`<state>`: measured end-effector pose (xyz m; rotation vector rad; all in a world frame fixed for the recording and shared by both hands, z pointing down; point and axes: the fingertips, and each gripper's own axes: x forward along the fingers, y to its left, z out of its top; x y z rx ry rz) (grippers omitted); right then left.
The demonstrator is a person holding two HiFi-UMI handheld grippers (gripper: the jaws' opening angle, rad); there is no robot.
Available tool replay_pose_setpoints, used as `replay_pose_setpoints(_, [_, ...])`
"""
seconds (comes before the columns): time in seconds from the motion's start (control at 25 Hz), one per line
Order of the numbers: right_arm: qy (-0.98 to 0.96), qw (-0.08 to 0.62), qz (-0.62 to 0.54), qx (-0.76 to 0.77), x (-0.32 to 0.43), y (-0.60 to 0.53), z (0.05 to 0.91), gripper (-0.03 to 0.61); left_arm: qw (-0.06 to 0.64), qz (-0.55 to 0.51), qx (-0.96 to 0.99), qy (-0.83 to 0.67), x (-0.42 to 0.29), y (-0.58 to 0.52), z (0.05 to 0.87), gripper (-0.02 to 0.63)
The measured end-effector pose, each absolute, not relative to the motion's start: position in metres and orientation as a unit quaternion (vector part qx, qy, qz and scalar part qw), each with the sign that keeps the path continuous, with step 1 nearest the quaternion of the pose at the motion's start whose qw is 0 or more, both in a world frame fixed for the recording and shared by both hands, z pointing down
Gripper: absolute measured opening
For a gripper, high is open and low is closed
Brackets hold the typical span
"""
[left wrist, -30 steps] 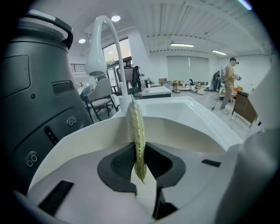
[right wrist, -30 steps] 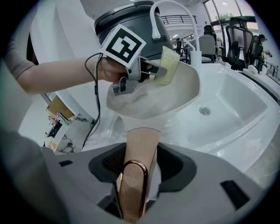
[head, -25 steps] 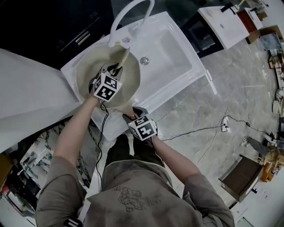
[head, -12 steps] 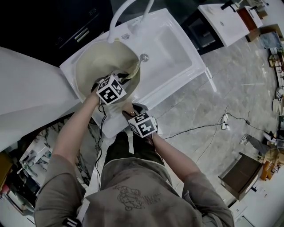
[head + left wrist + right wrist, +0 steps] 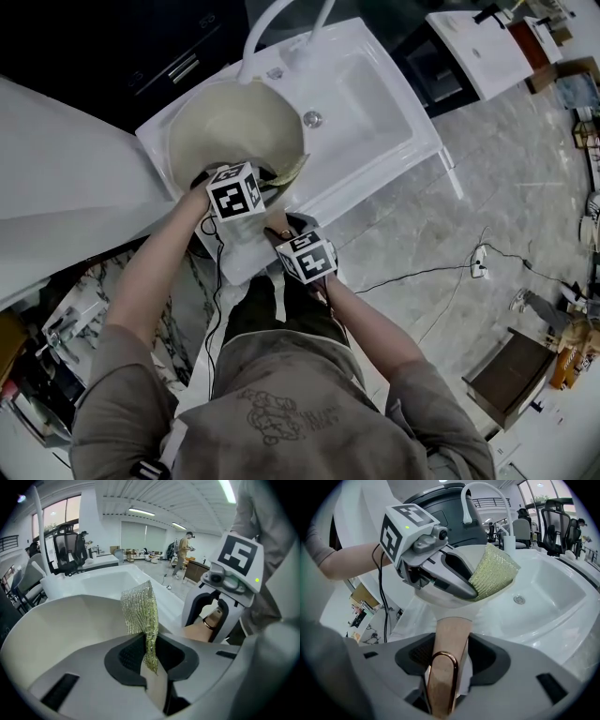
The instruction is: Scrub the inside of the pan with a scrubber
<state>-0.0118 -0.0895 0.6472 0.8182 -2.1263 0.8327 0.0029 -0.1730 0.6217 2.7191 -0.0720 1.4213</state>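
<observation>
A cream pan (image 5: 230, 127) sits in the left part of a white sink (image 5: 380, 103). In the head view my left gripper (image 5: 270, 178) is over the pan's near rim, shut on a gold mesh scrubber (image 5: 292, 169). In the left gripper view the scrubber (image 5: 139, 611) stands up from the left gripper (image 5: 150, 660) above the pan's inside (image 5: 56, 630). My right gripper (image 5: 281, 230) is shut on the pan's wooden handle (image 5: 449, 641), close below the left one. The right gripper view shows the left gripper (image 5: 461, 583) with the scrubber (image 5: 492, 573) at the rim.
A curved white faucet (image 5: 272, 23) rises behind the pan, and the drain (image 5: 312, 119) lies to its right. A white counter (image 5: 66, 178) runs along the left. A cable (image 5: 422, 274) lies on the marble floor at the right.
My left gripper has moved with the scrubber from the pan's middle toward the near right rim. The right gripper has stayed on the handle.
</observation>
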Motion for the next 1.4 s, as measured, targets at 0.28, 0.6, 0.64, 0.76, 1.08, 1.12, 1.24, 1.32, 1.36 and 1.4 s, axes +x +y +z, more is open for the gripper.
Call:
replay_pose_setpoints(0.28, [-0.822, 0.350, 0.322, 0.313, -0.012, -0.089, 0.652, 0.224, 0.047, 0.505, 0.861, 0.047, -0.013, -0.146, 0.617, 0.066])
replay_pose_setpoints(0.6, [-0.822, 0.352, 0.324, 0.309, -0.013, -0.088, 0.654, 0.224, 0.061, 0.540, 0.834, 0.094, -0.038, -0.126, 0.607, 0.064])
replay_pose_setpoints(0.64, [-0.822, 0.352, 0.325, 0.309, -0.013, -0.088, 0.654, 0.224, 0.063, 0.542, 0.833, 0.093, -0.042, -0.125, 0.604, 0.064])
replay_pose_setpoints(0.76, [-0.821, 0.354, 0.326, 0.308, -0.013, -0.088, 0.655, 0.225, 0.067, 0.542, 0.833, 0.087, -0.052, -0.124, 0.590, 0.064])
replay_pose_setpoints(1.08, [-0.816, 0.365, 0.317, 0.317, -0.014, -0.089, 0.653, 0.225, 0.049, 0.438, 0.894, -0.075, -0.058, -0.157, 0.523, 0.064])
replay_pose_setpoints(1.12, [-0.816, 0.365, 0.315, 0.318, -0.014, -0.090, 0.653, 0.225, 0.048, 0.421, 0.900, -0.099, -0.059, -0.161, 0.516, 0.065])
replay_pose_setpoints(1.24, [-0.817, 0.361, 0.315, 0.321, -0.014, -0.092, 0.652, 0.225, 0.051, 0.373, 0.910, -0.173, -0.065, -0.168, 0.496, 0.066])
replay_pose_setpoints(1.32, [-0.816, 0.360, 0.317, 0.323, -0.013, -0.092, 0.651, 0.227, 0.057, 0.342, 0.910, -0.226, -0.069, -0.171, 0.486, 0.066])
replay_pose_setpoints(1.36, [-0.816, 0.359, 0.318, 0.323, -0.013, -0.092, 0.650, 0.227, 0.060, 0.327, 0.909, -0.251, -0.072, -0.171, 0.482, 0.066])
replay_pose_setpoints(1.4, [-0.815, 0.359, 0.320, 0.323, -0.013, -0.092, 0.650, 0.227, 0.064, 0.312, 0.907, -0.275, -0.074, -0.171, 0.479, 0.066])
